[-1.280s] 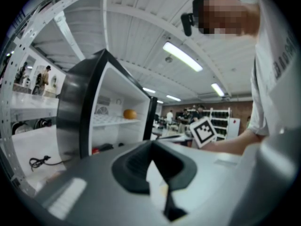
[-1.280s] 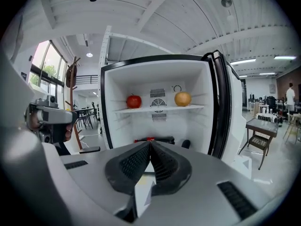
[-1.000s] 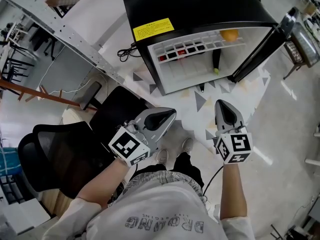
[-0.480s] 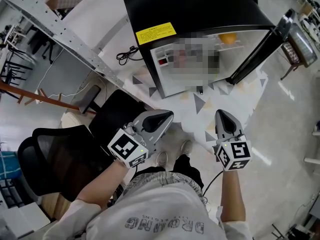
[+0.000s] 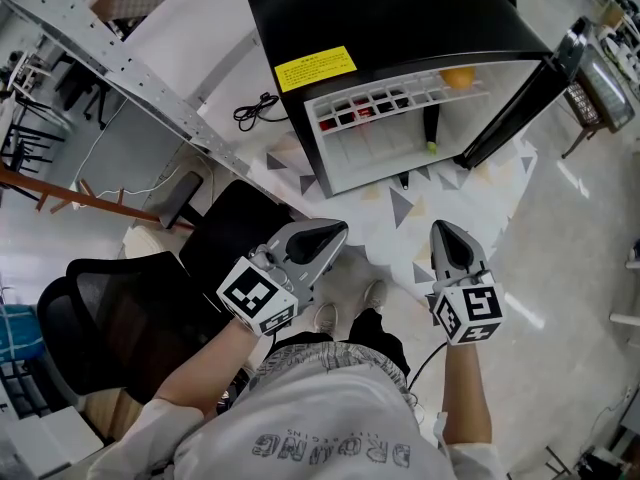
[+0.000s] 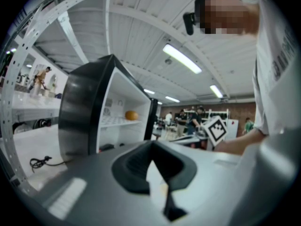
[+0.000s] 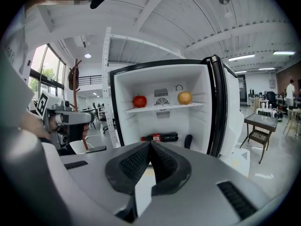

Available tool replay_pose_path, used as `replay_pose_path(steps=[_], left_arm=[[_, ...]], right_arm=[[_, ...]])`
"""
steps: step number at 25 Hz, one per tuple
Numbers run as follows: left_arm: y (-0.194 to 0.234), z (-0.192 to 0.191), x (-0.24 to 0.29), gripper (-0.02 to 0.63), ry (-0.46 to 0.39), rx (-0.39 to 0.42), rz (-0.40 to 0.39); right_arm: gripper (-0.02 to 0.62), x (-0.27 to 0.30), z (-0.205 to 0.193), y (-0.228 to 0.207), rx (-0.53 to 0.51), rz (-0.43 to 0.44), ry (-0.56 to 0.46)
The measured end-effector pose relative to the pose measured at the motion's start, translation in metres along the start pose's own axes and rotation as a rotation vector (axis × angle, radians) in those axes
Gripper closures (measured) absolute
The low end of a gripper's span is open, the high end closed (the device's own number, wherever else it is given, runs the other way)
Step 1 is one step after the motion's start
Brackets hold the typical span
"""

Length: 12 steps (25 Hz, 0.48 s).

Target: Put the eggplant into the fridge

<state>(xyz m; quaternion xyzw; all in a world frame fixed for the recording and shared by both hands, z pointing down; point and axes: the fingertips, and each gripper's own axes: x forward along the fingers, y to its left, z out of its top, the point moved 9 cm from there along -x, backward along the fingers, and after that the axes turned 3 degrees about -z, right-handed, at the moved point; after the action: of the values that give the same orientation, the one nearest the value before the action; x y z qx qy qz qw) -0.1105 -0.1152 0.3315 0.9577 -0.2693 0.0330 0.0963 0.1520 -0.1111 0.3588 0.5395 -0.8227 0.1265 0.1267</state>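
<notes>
The small black fridge [image 5: 400, 8] stands with its door [image 5: 520, 98] swung open to the right. The dark eggplant [image 5: 430, 126] leans upright at the right of the lower compartment, its green stem end down; in the right gripper view the eggplant [image 7: 188, 141] stands beside a lying cola bottle [image 7: 160, 137]. On the shelf sit a red apple [image 7: 139, 100] and an orange [image 7: 185, 98]. My left gripper [image 5: 345, 230] and right gripper [image 5: 440, 226] hang well short of the fridge, over the floor. Both are shut and hold nothing.
A black office chair [image 5: 120, 308] is close at my left. A perforated metal beam [image 5: 120, 63] runs past the fridge's left side, and a black power cable [image 5: 255, 108] lies by it. A small table [image 7: 261, 124] stands beyond the open door.
</notes>
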Motion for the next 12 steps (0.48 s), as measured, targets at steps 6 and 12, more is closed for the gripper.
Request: replay_pose_path(steps=[6,12], left_arm=[[0.0016,0.001,0.0027,0.598,0.001,-0.001,0.001],[0.0036,0.0013,0.0044,0.598,0.003,-0.003,0.007]], right_arm=[[0.592,0.0024,0.0031,-0.0016,0.0,0.008,-0.001],[0.592,0.0061,0.003,-0.0035,-0.001,0.017,0.008]])
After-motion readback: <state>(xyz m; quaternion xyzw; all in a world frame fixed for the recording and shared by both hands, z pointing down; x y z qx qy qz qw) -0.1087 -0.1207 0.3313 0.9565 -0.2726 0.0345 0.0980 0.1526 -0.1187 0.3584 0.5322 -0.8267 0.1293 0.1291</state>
